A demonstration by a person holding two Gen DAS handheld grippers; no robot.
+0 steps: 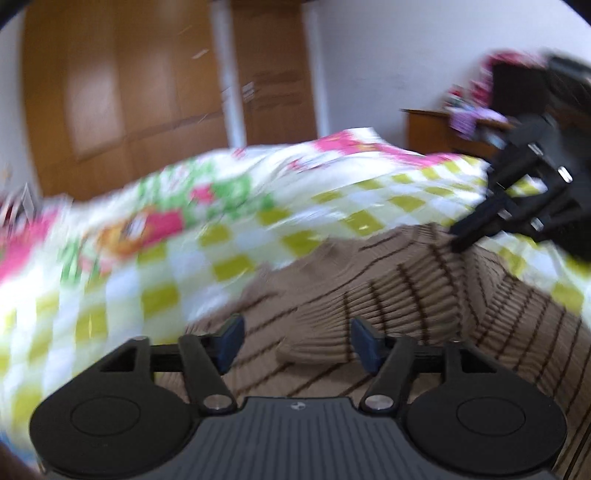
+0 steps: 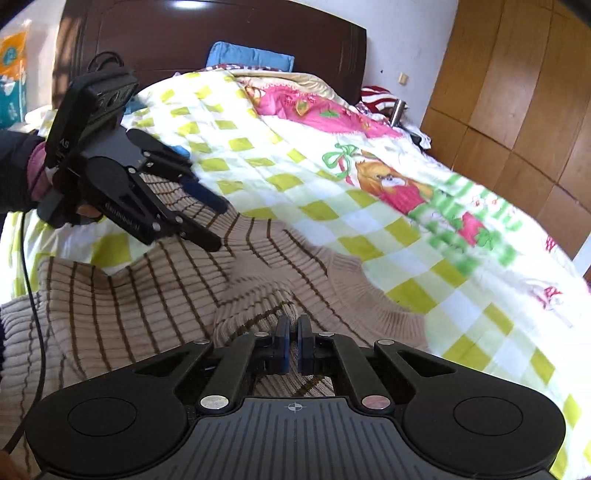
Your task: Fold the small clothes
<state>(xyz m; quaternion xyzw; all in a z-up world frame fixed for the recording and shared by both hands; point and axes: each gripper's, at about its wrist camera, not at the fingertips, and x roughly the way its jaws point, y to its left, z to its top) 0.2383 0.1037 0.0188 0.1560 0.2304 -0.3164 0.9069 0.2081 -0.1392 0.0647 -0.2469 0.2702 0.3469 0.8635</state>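
While your right gripper (image 2: pixel 293 341) pinched a sweater (image 2: pixel 147 295) fold, your left gripper (image 1: pixel 295 341) hovered open above it; next, grab an edge.

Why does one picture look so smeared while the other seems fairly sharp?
Left wrist view: the checked quilt and wardrobe are streaked by motion blur, though the left gripper stays crisp. Right wrist view: mostly sharp on the striped sweater and right gripper, smearing only at the quilt's far right edge; glare whitens the headboard top. Both bend straight lines.
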